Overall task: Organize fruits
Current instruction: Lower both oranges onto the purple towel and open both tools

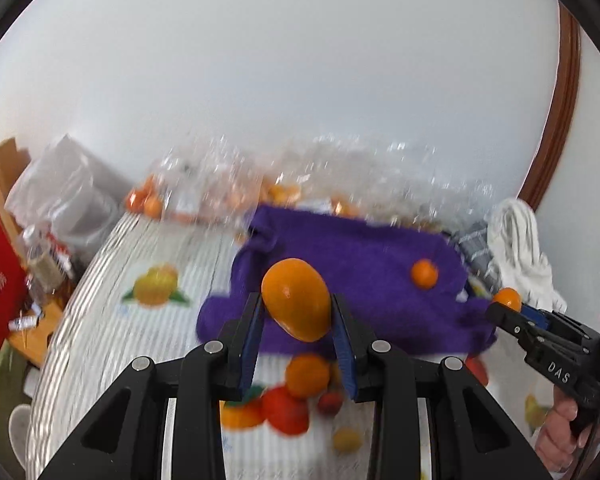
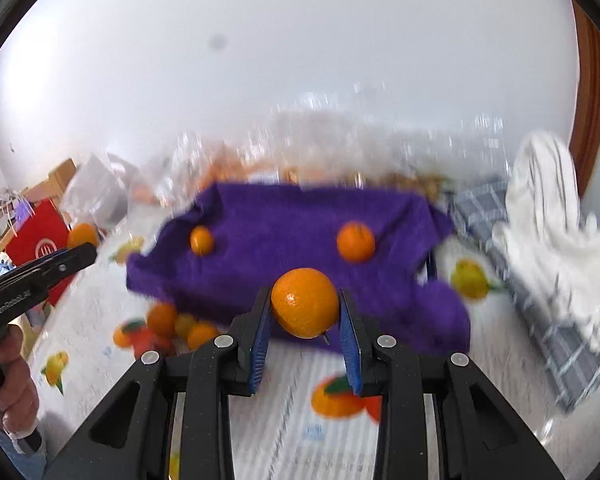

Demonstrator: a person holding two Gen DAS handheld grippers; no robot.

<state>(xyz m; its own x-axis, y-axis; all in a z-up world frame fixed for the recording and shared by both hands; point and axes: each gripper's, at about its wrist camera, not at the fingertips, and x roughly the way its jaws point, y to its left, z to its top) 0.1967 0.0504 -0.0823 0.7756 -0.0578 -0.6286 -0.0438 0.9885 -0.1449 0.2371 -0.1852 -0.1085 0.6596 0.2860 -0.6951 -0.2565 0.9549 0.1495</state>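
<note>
An oval orange fruit (image 1: 296,300) is being squeezed between the blue fingers (image 1: 252,332) of the left gripper (image 1: 298,320), above the purple cloth (image 1: 360,256). A round orange (image 2: 305,302) is being gripped by the right gripper (image 2: 305,320). Two small oranges (image 2: 355,241) are lying on the cloth, well apart.

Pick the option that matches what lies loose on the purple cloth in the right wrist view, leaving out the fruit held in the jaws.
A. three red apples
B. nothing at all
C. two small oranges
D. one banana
C: two small oranges, one at the left and one at the right, rest apart on the purple cloth, beyond the orange clamped in the right gripper.
</note>
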